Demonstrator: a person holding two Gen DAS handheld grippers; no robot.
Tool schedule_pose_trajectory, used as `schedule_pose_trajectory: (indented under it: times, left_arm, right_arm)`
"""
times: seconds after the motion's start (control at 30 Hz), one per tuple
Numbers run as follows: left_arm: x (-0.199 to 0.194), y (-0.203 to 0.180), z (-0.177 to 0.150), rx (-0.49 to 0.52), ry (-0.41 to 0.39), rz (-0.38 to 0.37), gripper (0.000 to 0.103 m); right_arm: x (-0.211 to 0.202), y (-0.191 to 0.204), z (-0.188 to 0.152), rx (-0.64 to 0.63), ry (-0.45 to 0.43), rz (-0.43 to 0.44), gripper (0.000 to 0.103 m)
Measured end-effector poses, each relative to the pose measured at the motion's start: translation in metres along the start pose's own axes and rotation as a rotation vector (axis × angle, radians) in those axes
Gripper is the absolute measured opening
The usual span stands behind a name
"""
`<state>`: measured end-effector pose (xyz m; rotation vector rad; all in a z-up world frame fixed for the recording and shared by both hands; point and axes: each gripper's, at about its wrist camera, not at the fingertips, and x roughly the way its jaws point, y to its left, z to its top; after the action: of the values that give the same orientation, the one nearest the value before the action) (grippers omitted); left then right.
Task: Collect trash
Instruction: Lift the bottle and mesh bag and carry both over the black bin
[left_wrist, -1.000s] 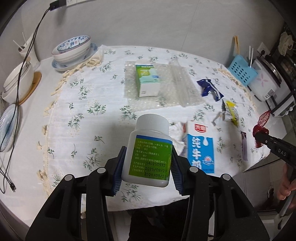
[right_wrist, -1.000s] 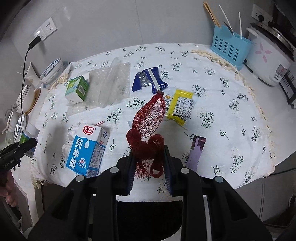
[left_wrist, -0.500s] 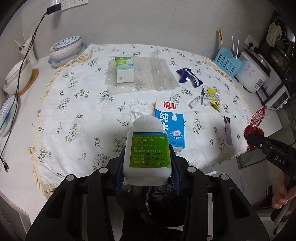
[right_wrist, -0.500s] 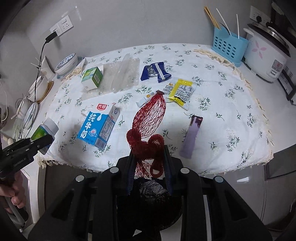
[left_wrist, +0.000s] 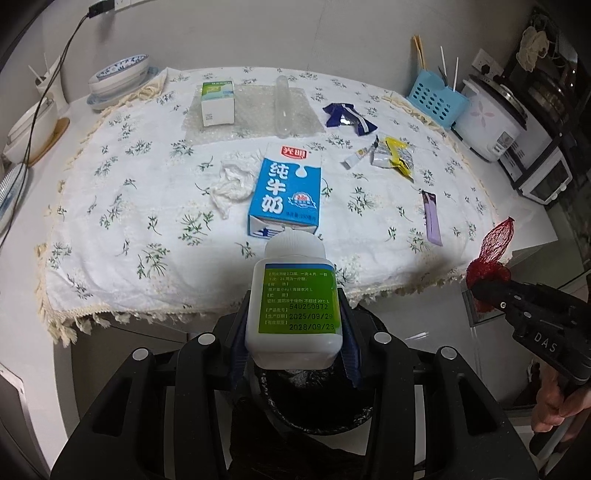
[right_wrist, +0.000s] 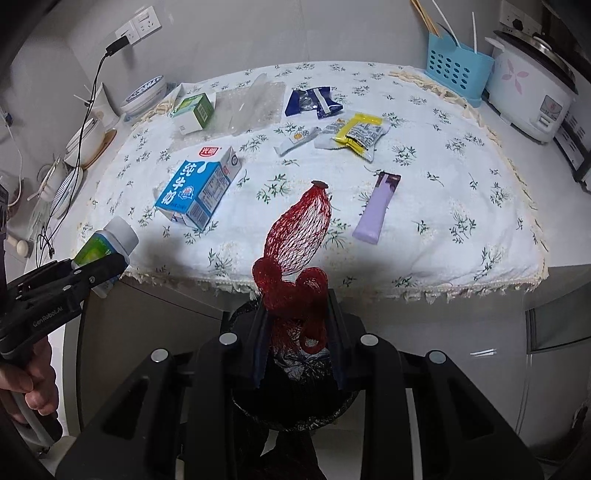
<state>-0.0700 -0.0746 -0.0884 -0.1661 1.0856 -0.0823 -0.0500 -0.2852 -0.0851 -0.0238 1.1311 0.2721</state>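
My left gripper (left_wrist: 293, 332) is shut on a white pill bottle (left_wrist: 293, 302) with a green label, held off the table's front edge above a black-lined trash bin (left_wrist: 314, 406). My right gripper (right_wrist: 297, 332) is shut on a red mesh net bag (right_wrist: 299, 251), also above the bin (right_wrist: 295, 398). On the table lie a blue milk carton (left_wrist: 284, 192), a crumpled tissue (left_wrist: 231, 182), a purple wrapper (left_wrist: 431, 218), a yellow snack packet (left_wrist: 395, 157), a blue wrapper (left_wrist: 347, 118), a green-white box (left_wrist: 218, 103) and bubble wrap (left_wrist: 258, 114).
Bowls and plates (left_wrist: 118, 74) stand at the table's left, with a hanging cable (left_wrist: 55, 74). A blue utensil basket (left_wrist: 437, 99) and a rice cooker (left_wrist: 495, 122) stand at the right. The tablecloth's fringed edge (left_wrist: 184, 314) hangs just beyond the bin.
Both grippers have drawn back from over the table to beyond its front edge, above the bin, each still holding its item.
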Motion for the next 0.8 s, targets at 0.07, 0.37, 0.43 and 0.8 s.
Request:
schedule_pose_trajectory:
  times: [0.07,0.37,0.43,0.8]
  left_arm:
    - [0.005,-0.004,-0.009,-0.001,0.01,-0.005,0.04]
    - [0.026,-0.018,-0.047,-0.012,0.036,-0.015,0.04]
    - [0.032,-0.02,-0.054,-0.017,0.047,-0.016,0.04]
    - [0.06,-0.026,-0.085,-0.016,0.081,-0.012,0.04]
  right_arm:
    - [0.003,-0.002,-0.01,-0.001,0.008,-0.003,0.026]
    - [0.022,-0.008,-0.047,-0.012,0.055,-0.014,0.026]
    - [0.025,-0.009,-0.053,-0.018,0.066,-0.011,0.026]
    - [0.041,-0.016,-0.079,-0.028,0.087,0.011,0.026]
